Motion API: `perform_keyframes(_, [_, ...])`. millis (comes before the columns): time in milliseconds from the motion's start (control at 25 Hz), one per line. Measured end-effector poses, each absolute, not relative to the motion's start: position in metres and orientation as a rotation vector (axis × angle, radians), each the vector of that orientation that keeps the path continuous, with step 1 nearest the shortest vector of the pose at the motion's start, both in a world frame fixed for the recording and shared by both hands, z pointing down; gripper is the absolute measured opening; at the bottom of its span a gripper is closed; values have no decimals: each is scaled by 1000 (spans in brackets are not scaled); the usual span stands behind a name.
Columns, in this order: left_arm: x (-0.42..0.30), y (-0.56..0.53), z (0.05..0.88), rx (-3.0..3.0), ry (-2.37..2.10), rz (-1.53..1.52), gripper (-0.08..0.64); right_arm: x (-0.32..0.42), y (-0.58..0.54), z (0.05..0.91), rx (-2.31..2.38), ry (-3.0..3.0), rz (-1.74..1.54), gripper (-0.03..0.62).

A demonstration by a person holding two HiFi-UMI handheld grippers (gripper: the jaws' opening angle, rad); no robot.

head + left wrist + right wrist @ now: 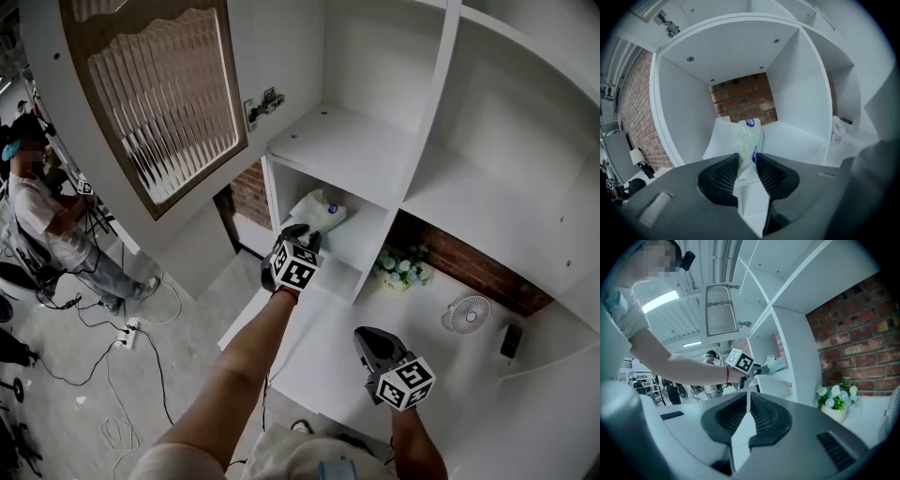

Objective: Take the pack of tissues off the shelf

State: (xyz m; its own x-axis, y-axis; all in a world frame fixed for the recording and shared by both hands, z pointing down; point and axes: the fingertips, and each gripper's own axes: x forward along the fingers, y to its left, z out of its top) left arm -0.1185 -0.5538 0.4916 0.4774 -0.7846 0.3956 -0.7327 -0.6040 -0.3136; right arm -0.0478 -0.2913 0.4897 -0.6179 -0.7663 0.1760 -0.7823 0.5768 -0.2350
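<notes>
The pack of tissues (319, 212), white with a blue mark, lies in a low compartment of the white shelf (361, 239). My left gripper (305, 234) reaches into that compartment from the front. In the left gripper view the pack (747, 136) runs back from between the jaws, and the left gripper (747, 159) is shut on its near end, the pads pinching the wrapper. From the right gripper view the left gripper (761, 370) shows at the shelf's edge with the pack (777, 364) beyond it. My right gripper (366, 337) hangs lower, over the counter, and its jaws (749, 397) meet with nothing between them.
A cabinet door (155, 94) stands open at the upper left. On the counter are a pot of flowers (401, 267), a small white fan (467, 312) and a dark device (511, 340). Brick wall backs the shelf. A person (47, 216) stands on the floor at far left among cables.
</notes>
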Motion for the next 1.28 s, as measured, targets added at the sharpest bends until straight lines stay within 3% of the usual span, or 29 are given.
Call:
perform_keyframes(400, [-121,-548,486,-2619,1348,-766,57,-46,-285,486,1369,-2737,442,18])
perform_keyframes(1280, [-127,-501,451,-2589,1351,-666,46,-50,-250,473,1359,-2774,415,18])
